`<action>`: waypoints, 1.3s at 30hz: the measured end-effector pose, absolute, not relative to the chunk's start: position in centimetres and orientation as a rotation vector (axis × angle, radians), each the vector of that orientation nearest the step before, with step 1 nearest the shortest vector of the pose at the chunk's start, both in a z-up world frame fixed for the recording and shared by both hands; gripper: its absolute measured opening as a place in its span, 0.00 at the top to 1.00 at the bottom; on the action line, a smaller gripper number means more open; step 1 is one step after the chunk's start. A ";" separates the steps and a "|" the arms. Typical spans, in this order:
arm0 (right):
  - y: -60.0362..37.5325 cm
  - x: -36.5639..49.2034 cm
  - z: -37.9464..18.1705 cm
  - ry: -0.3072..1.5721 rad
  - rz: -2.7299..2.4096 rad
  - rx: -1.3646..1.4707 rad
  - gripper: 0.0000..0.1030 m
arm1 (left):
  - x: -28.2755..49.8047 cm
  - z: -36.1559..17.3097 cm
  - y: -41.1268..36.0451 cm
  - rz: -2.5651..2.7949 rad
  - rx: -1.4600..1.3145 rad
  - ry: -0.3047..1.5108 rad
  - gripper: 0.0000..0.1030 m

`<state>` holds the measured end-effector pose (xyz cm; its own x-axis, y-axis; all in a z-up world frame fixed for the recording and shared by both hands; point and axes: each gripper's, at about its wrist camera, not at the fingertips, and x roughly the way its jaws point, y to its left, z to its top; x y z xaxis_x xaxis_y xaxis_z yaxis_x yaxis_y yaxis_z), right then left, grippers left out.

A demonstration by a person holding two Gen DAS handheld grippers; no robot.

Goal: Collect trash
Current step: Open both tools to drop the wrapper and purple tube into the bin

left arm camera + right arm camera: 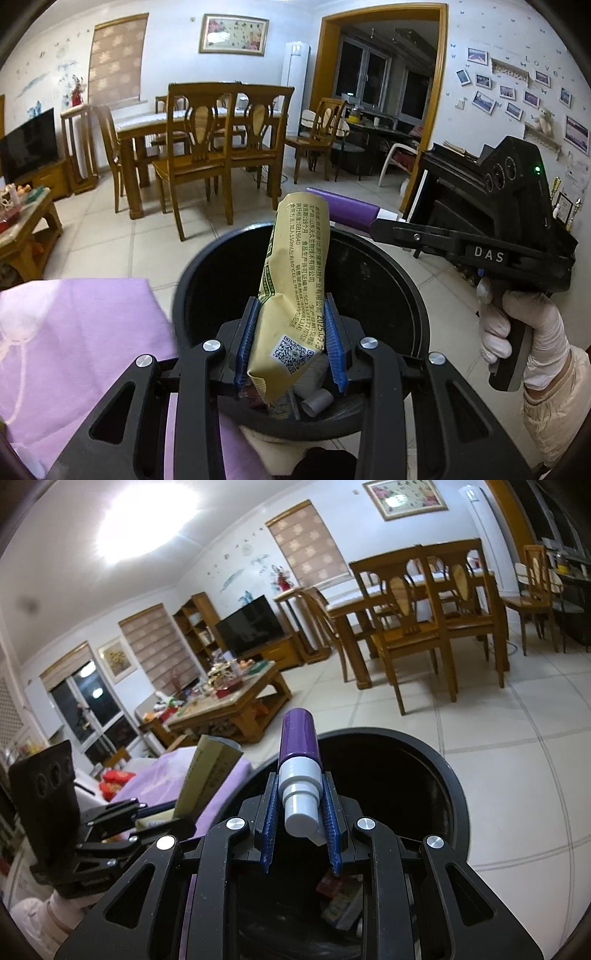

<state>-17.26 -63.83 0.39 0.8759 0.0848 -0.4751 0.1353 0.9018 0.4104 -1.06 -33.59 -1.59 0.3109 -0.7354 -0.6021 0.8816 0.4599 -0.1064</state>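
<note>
Here the left tongs (291, 339) pinch a soft, light sachet (295, 280) low down; the right tongs (301, 808) clamp a stiff, probably slippery tube (298, 753) over the bin (399, 266).

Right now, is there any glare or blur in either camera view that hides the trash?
Right wrist view: the ceiling light blows out white, but the purple bottle stays sharp. Left wrist view: even lighting, the yellow packet print is readable; edges bend from fisheye.
</note>
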 end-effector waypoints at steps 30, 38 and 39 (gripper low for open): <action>-65.9 -18.0 -1.1 0.456 -0.089 0.532 0.30 | -1.6 -2.2 -37.4 -1.015 0.286 0.644 0.21; -66.5 -18.5 -1.2 0.415 -0.120 0.591 0.07 | -2.1 -1.6 -37.0 -0.994 0.288 0.616 0.05; -66.4 -18.6 -1.2 0.416 -0.122 0.599 0.05 | -2.1 -1.6 -36.9 -0.992 0.291 0.617 0.05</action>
<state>-18.57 -66.44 -1.24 0.9103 0.0075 -0.4139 0.2302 0.8217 0.5214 -2.13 -36.90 -1.57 0.3963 -0.6893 -0.6065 0.8485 0.5273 -0.0449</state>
